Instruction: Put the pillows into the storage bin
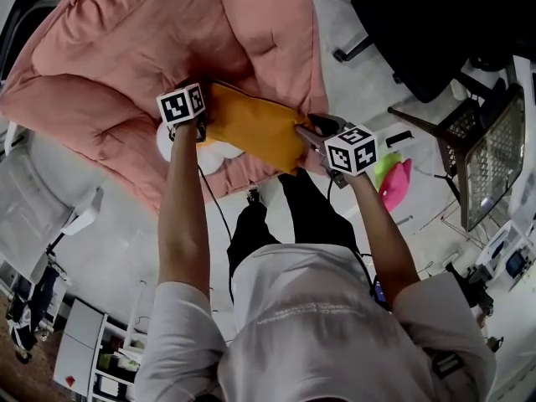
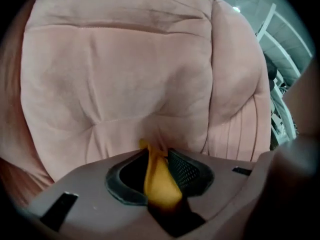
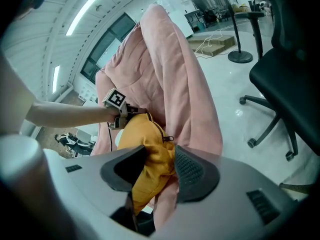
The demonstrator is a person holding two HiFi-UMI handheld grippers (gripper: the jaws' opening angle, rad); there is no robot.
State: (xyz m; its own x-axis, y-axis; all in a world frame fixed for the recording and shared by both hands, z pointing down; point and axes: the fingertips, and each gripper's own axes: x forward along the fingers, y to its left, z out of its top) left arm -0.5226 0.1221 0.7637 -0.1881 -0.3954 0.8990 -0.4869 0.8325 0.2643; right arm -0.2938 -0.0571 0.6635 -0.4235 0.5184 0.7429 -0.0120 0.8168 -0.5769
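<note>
Left tongs (image 2: 156,160): pinch a fold of the yellow pillow (image 1: 251,130).
Right tongs (image 3: 160,159): clamp its other end.
Pillow: against the pink cushion (image 1: 117,65).
Risk: I fear that thin fold slips on lifting.

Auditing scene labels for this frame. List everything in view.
yellow pillow: 1, mustard yellow, in front of the person, held at both ends
pink cushion: 1, pink, large and quilted, behind the pillow
white soft thing: 1, white, just below the pillow, mostly hidden
office chair: 1, black, on the floor, top right
wire mesh basket: 1, grey, right edge
green and pink thing: 1, on the floor near the right gripper; unclear what it is
shelf unit: 1, white, bottom left
left gripper: 1, shut on pillow fabric
right gripper: 1, shut on pillow fabric
forearms: 2, bare below white sleeves
</note>
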